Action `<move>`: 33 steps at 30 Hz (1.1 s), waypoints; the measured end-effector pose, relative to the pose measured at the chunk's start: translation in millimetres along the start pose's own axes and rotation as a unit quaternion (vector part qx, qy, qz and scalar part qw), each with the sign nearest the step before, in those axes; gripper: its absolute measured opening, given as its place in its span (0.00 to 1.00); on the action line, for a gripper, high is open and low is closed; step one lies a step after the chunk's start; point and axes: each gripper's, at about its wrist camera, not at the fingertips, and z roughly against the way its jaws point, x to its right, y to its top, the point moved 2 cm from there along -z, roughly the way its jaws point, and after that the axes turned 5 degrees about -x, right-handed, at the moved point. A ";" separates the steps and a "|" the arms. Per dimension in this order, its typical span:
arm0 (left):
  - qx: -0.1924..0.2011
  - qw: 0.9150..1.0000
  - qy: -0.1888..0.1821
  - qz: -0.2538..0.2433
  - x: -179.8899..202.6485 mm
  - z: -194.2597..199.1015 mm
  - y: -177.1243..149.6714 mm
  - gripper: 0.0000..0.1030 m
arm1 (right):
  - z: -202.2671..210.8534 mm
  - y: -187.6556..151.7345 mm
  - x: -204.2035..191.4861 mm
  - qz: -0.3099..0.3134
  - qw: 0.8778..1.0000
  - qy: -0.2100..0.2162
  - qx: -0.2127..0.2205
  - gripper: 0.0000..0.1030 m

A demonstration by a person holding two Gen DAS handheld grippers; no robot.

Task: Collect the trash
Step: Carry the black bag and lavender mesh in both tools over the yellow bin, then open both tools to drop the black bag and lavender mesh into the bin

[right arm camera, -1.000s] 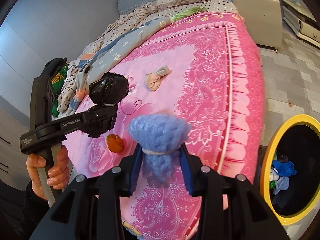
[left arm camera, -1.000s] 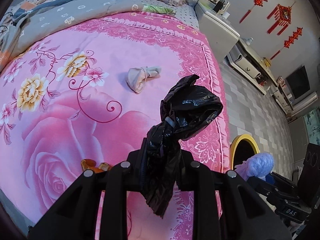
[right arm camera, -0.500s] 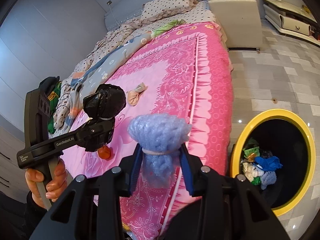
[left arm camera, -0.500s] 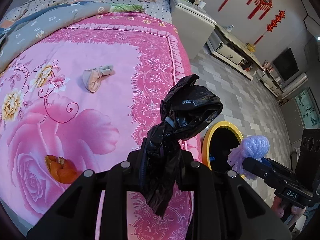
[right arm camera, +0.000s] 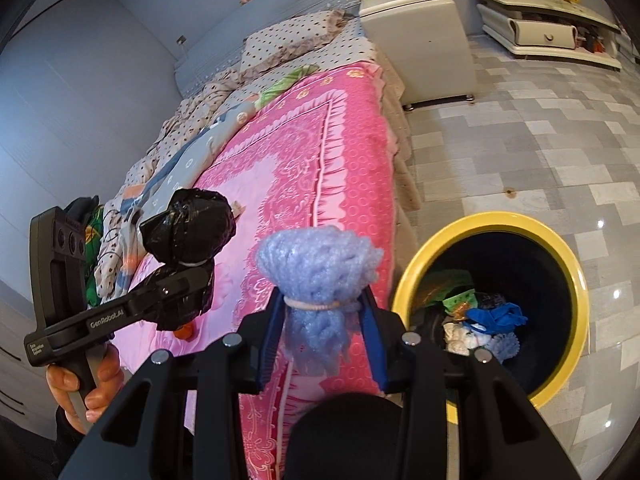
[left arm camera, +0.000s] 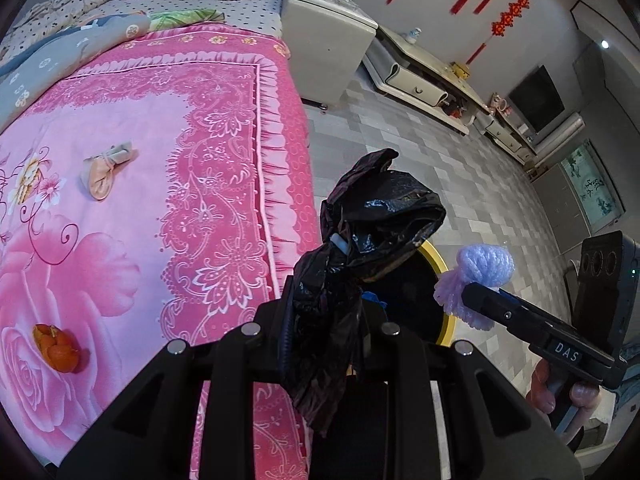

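- Left wrist view: the left gripper (left arm camera: 326, 320) is clamped on the twisted neck of a black bag (left arm camera: 376, 216); the bag's knotted bulk stands up above the jaws and a loose tail hangs below them.
- Behind the bag, partly hidden by it, sits the yellow-rimmed bin (left arm camera: 438, 264) on the grey tiled floor (left arm camera: 460, 168), just beside the foot of the bed.
- To the right, the right gripper (left arm camera: 466, 292) comes in from the side with a purple foam wad (left arm camera: 480, 264) in its tip, near the bin's rim; a hand (left arm camera: 560, 392) grips its handle.
- On the pink blanket (left arm camera: 132, 216) lie a beige tied bundle (left arm camera: 106, 166) and, well apart from it towards the near edge, an orange peel (left arm camera: 58, 350).
- Right wrist view: the right gripper (right arm camera: 320, 320) pinches the foam wad (right arm camera: 320, 264) at its waist, where a rubber band (right arm camera: 320, 306) ties it; the blue pads press on both sides.
- Just right of it the bin (right arm camera: 568, 264) stands open on the floor (right arm camera: 520, 140), with blue, white and green scraps (right arm camera: 484, 324) inside.
- At left, the left gripper (right arm camera: 188, 276) holds the black bag (right arm camera: 188, 228) over the blanket (right arm camera: 332, 168), a hand (right arm camera: 88, 380) around its handle.
- A white nightstand (right arm camera: 420, 48) stands by the head of the bed.
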 end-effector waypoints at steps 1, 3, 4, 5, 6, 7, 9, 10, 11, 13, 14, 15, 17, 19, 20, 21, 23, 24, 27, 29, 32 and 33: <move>-0.002 1.000 -0.003 -0.004 5.8 -3.5 0.3 0.21 | 2.5 0.2 5.3 -0.004 1.000 -0.003 0.002 0.34; -0.007 1.000 -0.008 -0.012 16.7 -10.7 0.7 0.21 | 7.0 0.8 14.6 -0.010 1.000 -0.008 0.006 0.34; -0.010 1.000 -0.011 -0.014 21.6 -14.6 0.8 0.21 | 9.7 1.2 20.8 -0.015 1.000 -0.011 0.008 0.34; -0.013 1.000 -0.014 -0.016 26.3 -18.5 1.0 0.21 | 11.8 1.3 25.2 -0.019 1.000 -0.014 0.010 0.34; -0.016 1.000 -0.017 -0.019 30.4 -22.4 0.9 0.21 | 14.2 1.4 30.6 -0.023 1.000 -0.017 0.012 0.34; -0.019 0.999 -0.019 -0.021 34.9 -26.2 0.4 0.21 | 16.1 1.5 35.5 -0.027 0.999 -0.020 0.014 0.34; -0.023 0.999 -0.020 -0.021 42.3 -34.3 0.4 0.21 | 18.3 1.3 44.1 -0.033 0.999 -0.026 0.018 0.34; -0.027 0.999 -0.023 -0.021 44.9 -38.6 0.4 0.21 | 19.4 1.1 50.0 -0.038 0.999 -0.029 0.019 0.34; -0.031 0.999 -0.025 -0.022 48.3 -43.5 0.3 0.21 | 20.0 1.1 54.9 -0.041 0.998 -0.032 0.020 0.34; -0.035 0.999 -0.023 -0.026 53.8 -50.6 -0.5 0.21 | 19.8 0.9 65.9 -0.050 0.998 -0.035 0.021 0.34; -0.037 0.999 -0.022 -0.028 57.0 -55.0 -0.9 0.21 | 19.6 0.6 71.2 -0.053 0.998 -0.038 0.021 0.34; -0.039 0.999 -0.022 -0.027 58.8 -59.4 -0.9 0.21 | 19.3 0.3 76.0 -0.056 0.997 -0.042 0.022 0.34; -0.041 0.998 -0.023 -0.030 63.8 -67.8 -1.0 0.21 | 18.2 -1.1 85.8 -0.063 0.997 -0.048 0.022 0.34; -0.043 0.998 -0.022 -0.037 70.7 -76.7 -2.7 0.21 | 17.1 -1.8 96.5 -0.073 0.996 -0.048 0.022 0.34; -0.047 0.998 -0.026 -0.039 74.4 -82.0 -3.3 0.21 | 17.2 -2.1 101.2 -0.077 0.996 -0.050 0.022 0.34; -0.052 0.997 -0.030 -0.040 78.1 -87.0 -3.9 0.21 | 17.2 -2.2 106.0 -0.081 0.995 -0.052 0.022 0.34; -0.057 0.997 -0.031 -0.048 85.6 -96.2 -4.8 0.21 | 17.1 -3.0 115.9 -0.091 0.994 -0.054 0.023 0.34; -0.060 0.996 -0.028 -0.053 90.0 -101.3 -5.4 0.21 | 17.1 -2.9 119.4 -0.095 0.994 -0.055 0.023 0.34; -0.073 0.995 -0.032 -0.056 100.3 -117.3 -6.7 0.21 | 17.0 -3.2 132.7 -0.107 0.992 -0.060 0.022 0.34; -0.079 0.995 -0.032 -0.059 105.7 -126.0 -7.6 0.22 | 16.0 -3.3 139.0 -0.111 0.992 -0.062 0.021 0.34; -0.087 0.994 -0.031 -0.059 110.7 -138.0 -9.3 0.22 | 13.5 -3.1 150.1 -0.121 0.990 -0.064 0.019 0.35; -0.089 0.994 -0.030 -0.058 111.6 -141.9 -9.5 0.23 | 12.8 -2.8 153.5 -0.124 0.990 -0.064 0.019 0.35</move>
